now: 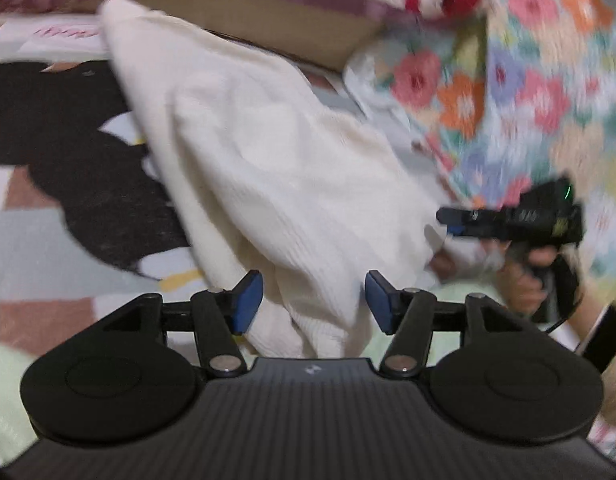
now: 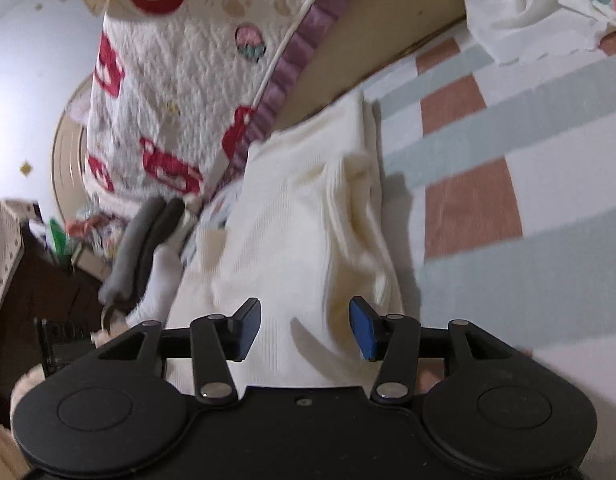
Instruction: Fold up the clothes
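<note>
I have two tongs, one in each hand. My left tongs (image 1: 313,300) are open, and so are my right tongs (image 2: 304,330). The blue pads do not press on anything. The cream top (image 1: 276,168) lies under both of them, on the checked bed sheet (image 2: 507,184). It looks long and bunched up, not flat. Its far end nearly reaches the quilt with the red bears (image 2: 160,92), and its near end is right below my pads.

Here is what could go wrong, I think. The cloth under my left tongs is thick with bumps. If I pinch there, I may grab too many layers, and the fold would come out lumpy. If I pinch only a thin bit, it could slip out when I lift. My two tongs sit near each other on the top, so they could bump. The flowery blanket (image 1: 539,80) lies just beside the top, and I might catch it too.
</note>
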